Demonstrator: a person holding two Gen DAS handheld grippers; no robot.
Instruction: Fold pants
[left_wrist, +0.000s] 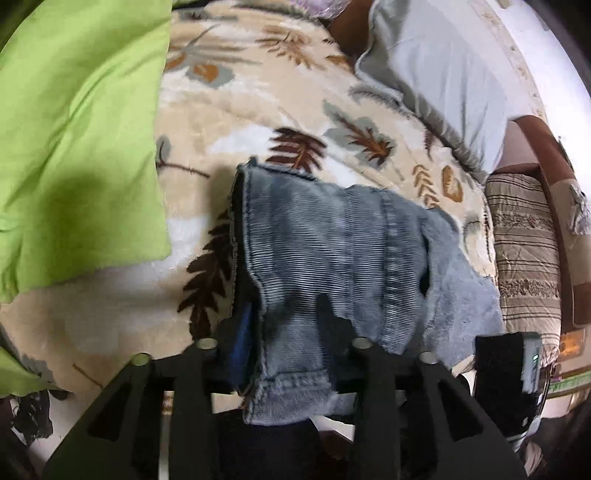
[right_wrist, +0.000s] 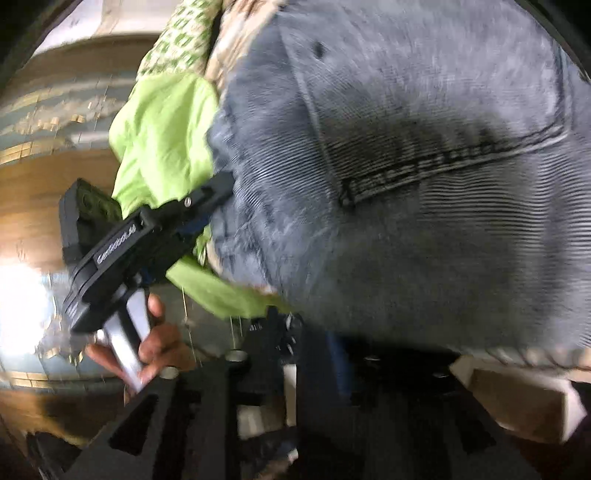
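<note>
The blue-grey corduroy pants (left_wrist: 332, 243) lie bunched on a leaf-patterned blanket (left_wrist: 258, 110). My left gripper (left_wrist: 284, 332) is shut on the near edge of the pants, and cloth drapes over its fingers. In the right wrist view the pants (right_wrist: 424, 184) fill most of the frame, with a pocket seam showing. My right gripper (right_wrist: 332, 354) is under the lower edge of the pants; its fingertips are hidden by cloth. The left gripper's body (right_wrist: 147, 236) and the hand holding it (right_wrist: 159, 339) show at the left of that view.
A lime-green cloth (left_wrist: 74, 140) lies to the left on the bed, also seen in the right wrist view (right_wrist: 162, 140). A grey pillow (left_wrist: 436, 74) is at the back right. A striped cushion (left_wrist: 524, 243) sits at the right edge. Wood floor (right_wrist: 44, 184) is beyond the bed.
</note>
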